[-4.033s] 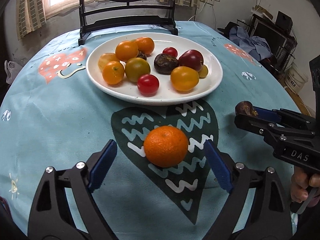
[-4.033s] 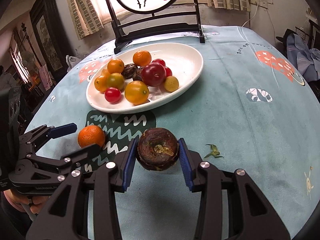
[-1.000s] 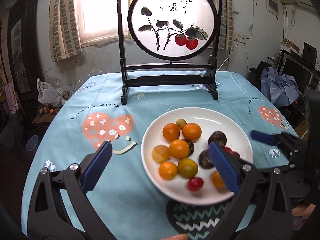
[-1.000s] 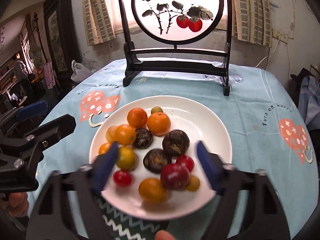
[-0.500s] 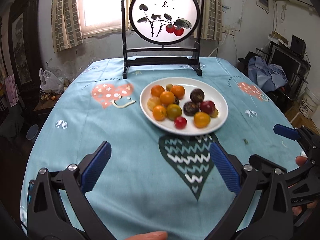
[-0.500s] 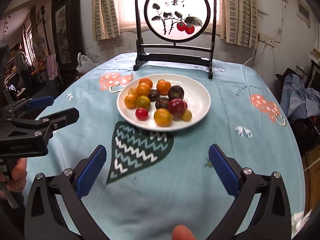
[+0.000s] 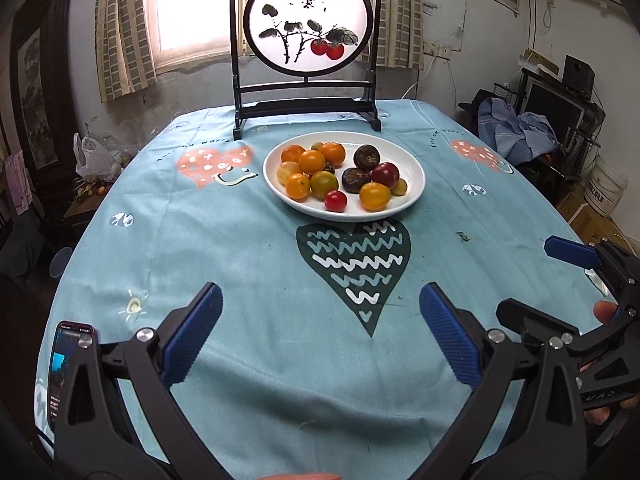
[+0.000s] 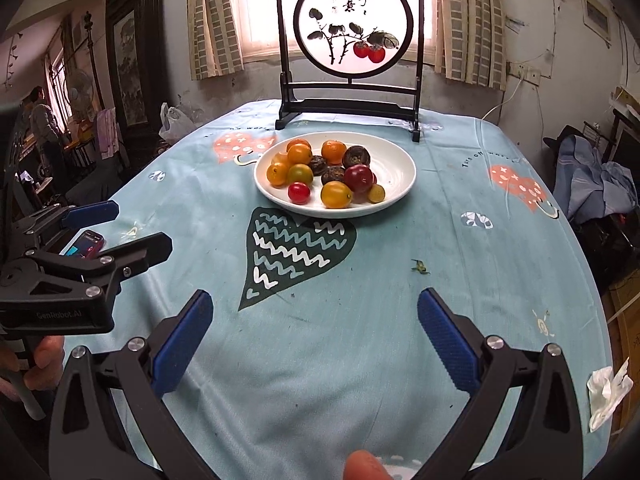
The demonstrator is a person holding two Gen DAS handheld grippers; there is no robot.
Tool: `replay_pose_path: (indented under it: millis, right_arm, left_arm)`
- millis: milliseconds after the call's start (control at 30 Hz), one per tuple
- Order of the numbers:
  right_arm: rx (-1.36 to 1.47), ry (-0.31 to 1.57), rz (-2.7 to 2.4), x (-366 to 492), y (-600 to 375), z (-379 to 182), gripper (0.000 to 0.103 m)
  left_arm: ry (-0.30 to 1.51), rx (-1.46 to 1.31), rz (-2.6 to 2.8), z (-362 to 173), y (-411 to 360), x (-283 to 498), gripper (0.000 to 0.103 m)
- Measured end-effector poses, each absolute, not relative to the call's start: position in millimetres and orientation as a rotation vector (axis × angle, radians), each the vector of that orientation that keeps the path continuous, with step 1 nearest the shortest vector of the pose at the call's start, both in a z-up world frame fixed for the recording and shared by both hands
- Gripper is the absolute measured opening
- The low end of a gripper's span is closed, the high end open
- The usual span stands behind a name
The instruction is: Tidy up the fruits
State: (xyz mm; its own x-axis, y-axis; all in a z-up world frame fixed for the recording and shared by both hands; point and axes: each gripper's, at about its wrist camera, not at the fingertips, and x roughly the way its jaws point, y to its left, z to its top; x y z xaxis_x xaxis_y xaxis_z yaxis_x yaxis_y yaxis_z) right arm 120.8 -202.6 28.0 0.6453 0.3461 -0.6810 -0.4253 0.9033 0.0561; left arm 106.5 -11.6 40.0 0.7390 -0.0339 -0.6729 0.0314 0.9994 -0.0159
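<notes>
A white plate [image 7: 414, 184] [image 8: 400, 172] sits toward the far side of the table and holds several fruits: oranges [image 7: 311, 161], dark brown fruits [image 7: 367, 157], a red tomato [image 7: 335, 201] and a dark red one [image 8: 358, 178]. My left gripper [image 7: 320, 332] is open and empty, low over the near tablecloth, well back from the plate. My right gripper [image 8: 314, 334] is open and empty, also near the front edge. Each gripper shows in the other's view: the right one at the right [image 7: 576, 276], the left one at the left [image 8: 116, 228].
A round painted screen on a black stand [image 7: 306, 28] stands behind the plate. A phone [image 7: 66, 364] lies at the table's near left edge. A small green stem [image 8: 419, 267] lies on the blue cloth [image 8: 460, 264]. A crumpled tissue [image 8: 606, 394] is at the near right edge.
Both grippers have let go of their fruits, an orange and a dark brown fruit now on the plate, and have pulled back and up toward the near edge, staying open.
</notes>
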Motion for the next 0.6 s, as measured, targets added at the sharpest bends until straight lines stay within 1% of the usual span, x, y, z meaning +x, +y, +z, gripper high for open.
replay_pose_path:
  millis: [600]
  right_arm:
    - [-0.094, 0.739, 0.437, 108.2, -208.2, 31.2, 0.102]
  left_arm:
    - [0.717, 0.015, -0.029, 42.4, -19.3, 92.6, 0.101]
